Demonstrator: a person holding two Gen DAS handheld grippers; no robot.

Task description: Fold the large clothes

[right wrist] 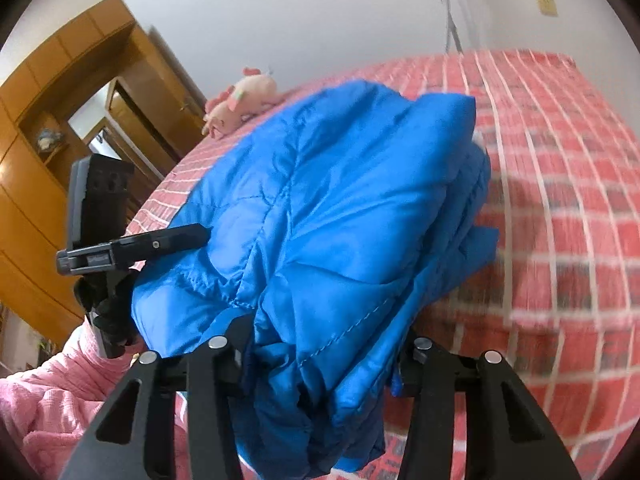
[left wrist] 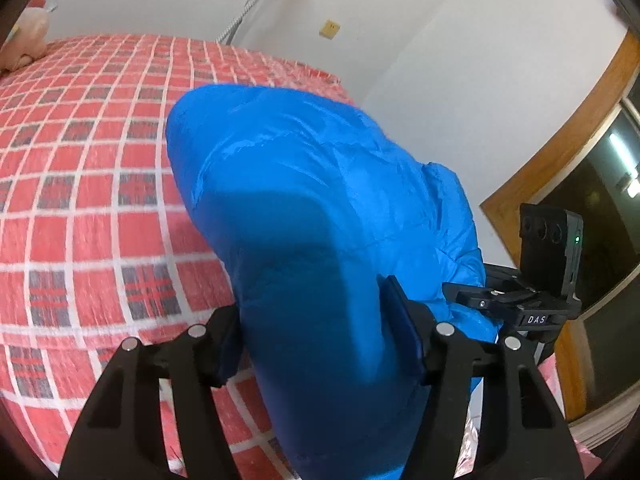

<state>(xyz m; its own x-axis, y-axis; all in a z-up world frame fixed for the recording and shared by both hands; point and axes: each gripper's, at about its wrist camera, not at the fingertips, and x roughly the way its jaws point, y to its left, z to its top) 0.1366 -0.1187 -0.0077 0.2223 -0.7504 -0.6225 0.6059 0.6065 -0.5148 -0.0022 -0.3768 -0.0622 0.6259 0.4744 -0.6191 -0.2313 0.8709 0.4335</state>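
**Blue jacket held over the checked bed by both grippers**

Above a bed with a red checked cover (left wrist: 80,208), a blue quilted jacket (left wrist: 304,208) is held up by two hand-held grippers. In the left wrist view the left gripper (left wrist: 320,356) has a thick, rounded bundle of the jacket between its two black fingers; the fingers stand partly apart, and the fabric fills the whole gap and bulges over them, so the pads press on it from both sides. The jacket rises from the fingers and leans forward over the bed cover.

In the right wrist view the right gripper (right wrist: 320,364) holds another part of the same jacket (right wrist: 320,208) in the same way: its fingers are partly apart, with several folded layers of blue fabric packed between them. The stitched seams of the quilting are clear here, and the far edge of the jacket hangs over the cover.

The other gripper is seen at the side of each view. A pink fluffy sleeve (right wrist: 44,408) is at the lower left of the right view. A pink plush toy (right wrist: 240,100) lies at the far side of the bed, near a wooden cabinet (right wrist: 48,128). A white wall (left wrist: 400,20) stands behind the bed.
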